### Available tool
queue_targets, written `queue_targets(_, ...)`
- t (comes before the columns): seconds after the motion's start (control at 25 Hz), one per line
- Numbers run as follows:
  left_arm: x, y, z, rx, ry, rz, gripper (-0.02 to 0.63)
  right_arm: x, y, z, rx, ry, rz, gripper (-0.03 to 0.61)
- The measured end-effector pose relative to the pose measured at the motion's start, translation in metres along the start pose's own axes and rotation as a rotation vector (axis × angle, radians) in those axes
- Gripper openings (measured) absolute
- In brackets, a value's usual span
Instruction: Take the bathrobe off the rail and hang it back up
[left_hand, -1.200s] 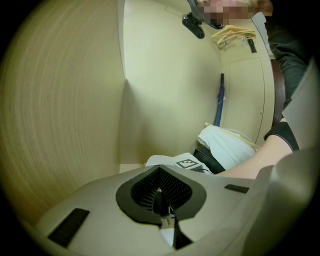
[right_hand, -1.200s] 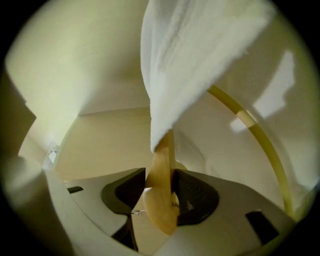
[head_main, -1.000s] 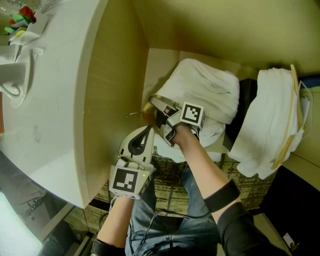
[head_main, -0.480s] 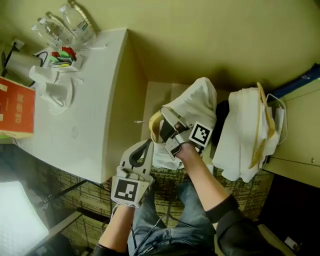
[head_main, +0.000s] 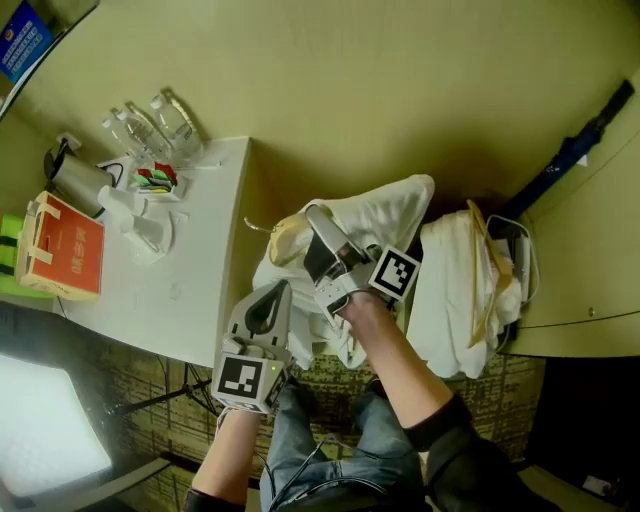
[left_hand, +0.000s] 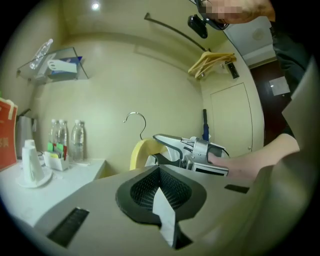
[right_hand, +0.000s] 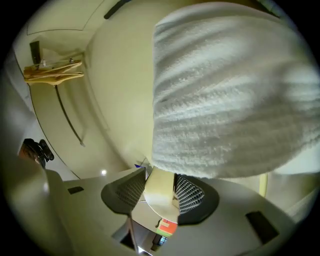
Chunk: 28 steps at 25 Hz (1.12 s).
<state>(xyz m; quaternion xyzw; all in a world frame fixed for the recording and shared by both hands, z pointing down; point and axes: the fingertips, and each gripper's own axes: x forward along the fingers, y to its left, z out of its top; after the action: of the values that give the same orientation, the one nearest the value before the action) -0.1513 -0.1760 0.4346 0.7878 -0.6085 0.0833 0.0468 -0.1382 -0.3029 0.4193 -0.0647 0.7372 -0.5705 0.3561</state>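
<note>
Here, the white table (head_main: 195, 270) fills the left of the head view, and the white bathrobe (head_main: 385, 215) hangs in the air between it and a second robe (head_main: 445, 300) against the wall. The bathrobe is off the rail (left_hand: 172, 31), draped over a pale wooden hanger (head_main: 285, 240). My right gripper (head_main: 312, 228) pinches that hanger's arm between its pads (right_hand: 187, 192), with the towelling bunched just above. My left gripper (head_main: 268, 302) sits lower and nearer the table, jaws pressed together; a thin white sliver shows in their seam. The hanger's metal hook (left_hand: 135, 119) stands free in the air.
</note>
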Motion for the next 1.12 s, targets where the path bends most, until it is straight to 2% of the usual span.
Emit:
queue_targets(0.24, -0.004, 0.011, 0.090, 0.043, -0.097, 0.028, 0.000, 0.053, 0.114, 0.024, -0.080, -0.040, 0.165, 0.219)
queue_targets(0.36, -0.006, 0.018, 0.135, 0.086, -0.157, 0.038, 0.000, 0.076, 0.158, 0.034, -0.126, -0.052, 0.202, 0.216)
queue_targets(0.52, -0.010, 0.008, 0.201, 0.096, -0.231, 0.031, 0.000, 0.093, 0.208, 0.042, -0.232, -0.057, 0.230, 0.195)
queue_targets(0.64, -0.015, 0.009, 0.227, 0.123, -0.276, 0.034, 0.000, 0.097, 0.237, 0.058, -0.295, -0.104, 0.235, 0.192)
queue_targets(0.8, -0.017, 0.018, 0.241, 0.176, -0.309, 0.045, 0.000, 0.099, 0.271, 0.080, -0.354, -0.158, 0.249, 0.192)
queue_targets(1.0, -0.014, 0.011, 0.285, 0.190, -0.370, 0.005, 0.000, 0.107, 0.331, 0.082, -0.474, -0.152, 0.303, 0.195)
queue_targets(1.12, -0.015, -0.001, 0.319, 0.154, -0.396, -0.034, 0.000, 0.111, 0.371, 0.081, -0.546, -0.153, 0.347, 0.195)
